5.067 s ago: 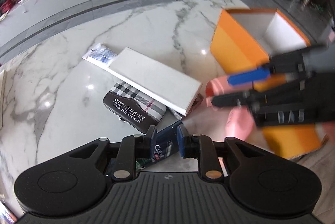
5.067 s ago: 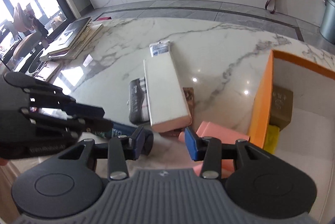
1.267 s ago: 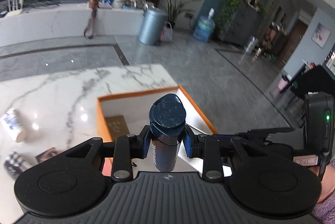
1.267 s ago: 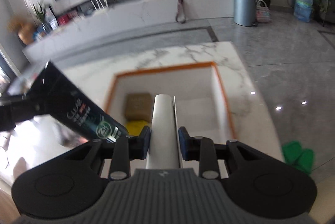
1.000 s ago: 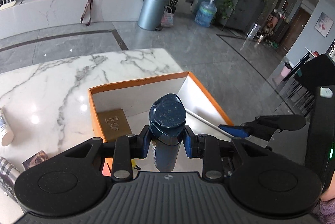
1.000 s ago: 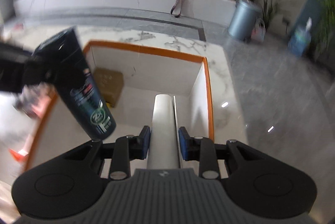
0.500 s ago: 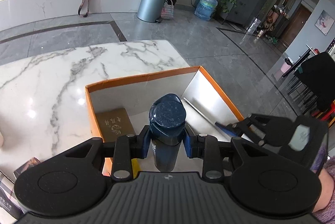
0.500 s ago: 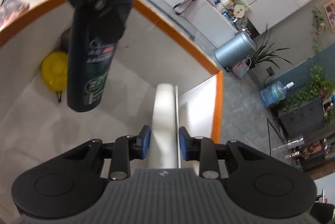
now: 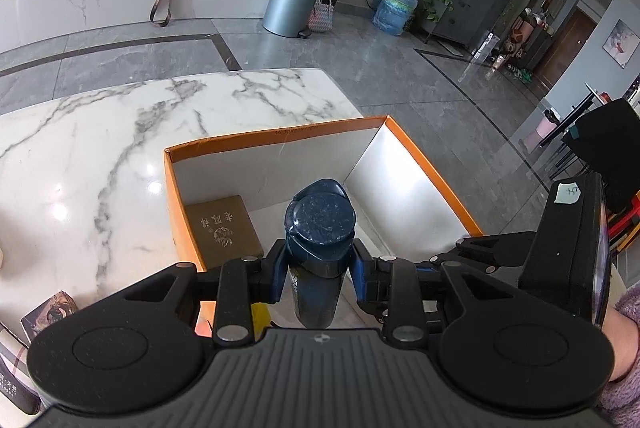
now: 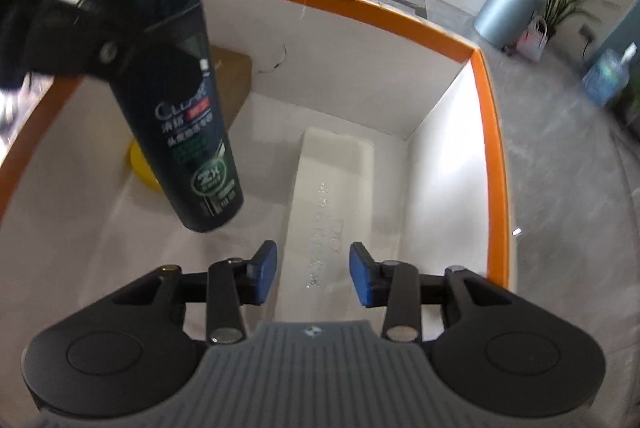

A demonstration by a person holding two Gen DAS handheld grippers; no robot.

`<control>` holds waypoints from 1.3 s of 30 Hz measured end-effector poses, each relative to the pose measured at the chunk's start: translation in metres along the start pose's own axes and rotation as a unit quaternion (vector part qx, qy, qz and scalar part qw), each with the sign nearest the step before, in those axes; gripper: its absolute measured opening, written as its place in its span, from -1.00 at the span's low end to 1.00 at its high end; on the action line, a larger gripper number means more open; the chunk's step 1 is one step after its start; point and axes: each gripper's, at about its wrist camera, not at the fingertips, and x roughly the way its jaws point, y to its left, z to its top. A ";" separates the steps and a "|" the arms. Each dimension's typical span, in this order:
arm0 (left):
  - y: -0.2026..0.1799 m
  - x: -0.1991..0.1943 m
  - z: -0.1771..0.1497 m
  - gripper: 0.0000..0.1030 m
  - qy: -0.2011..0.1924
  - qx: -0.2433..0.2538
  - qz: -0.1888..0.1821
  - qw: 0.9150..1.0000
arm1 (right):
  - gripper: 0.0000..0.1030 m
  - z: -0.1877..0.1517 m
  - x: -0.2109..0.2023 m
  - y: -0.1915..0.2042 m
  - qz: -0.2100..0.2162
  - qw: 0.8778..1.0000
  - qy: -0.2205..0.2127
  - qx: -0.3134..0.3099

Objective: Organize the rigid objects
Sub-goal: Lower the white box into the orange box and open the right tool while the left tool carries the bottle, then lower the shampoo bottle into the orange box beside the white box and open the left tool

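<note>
My left gripper is clamped on the dark blue plastic shampoo bottle, its blue pads pressed to the neck just under the cap, and I am holding the bottle above the open orange cardboard box with white inner walls. Through the right wrist camera the same bottle hangs base-down over the left half of the box, tilted a little, its base clear of the box floor. My right gripper is spread wide with nothing between its blue pads; the long white rectangular box lies flat on the floor of the orange box directly below and ahead of it, along the right wall. Further in, a round yellow object sits partly hidden behind the bottle, and a flat brown square box with gold lettering rests in the far-left corner. The orange box stands on the white marble surface near its edge.
</note>
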 end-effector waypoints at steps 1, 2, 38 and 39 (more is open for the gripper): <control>0.000 0.001 0.000 -0.30 0.000 -0.001 0.001 1.000 | -0.22 0.000 0.001 -0.001 0.002 1.000 -0.001 -0.003; 0.001 0.002 0.000 -0.30 0.001 0.000 0.002 1.000 | -0.22 0.001 0.002 -0.001 0.002 1.000 0.000 -0.007; -0.005 0.009 -0.017 -0.30 0.024 0.006 0.000 1.000 | -0.99 -0.044 -0.018 0.031 -0.002 0.987 0.066 -0.147; -0.005 0.009 -0.016 -0.30 0.025 0.007 -0.001 1.000 | -0.99 -0.042 -0.017 0.028 -0.003 0.989 0.062 -0.136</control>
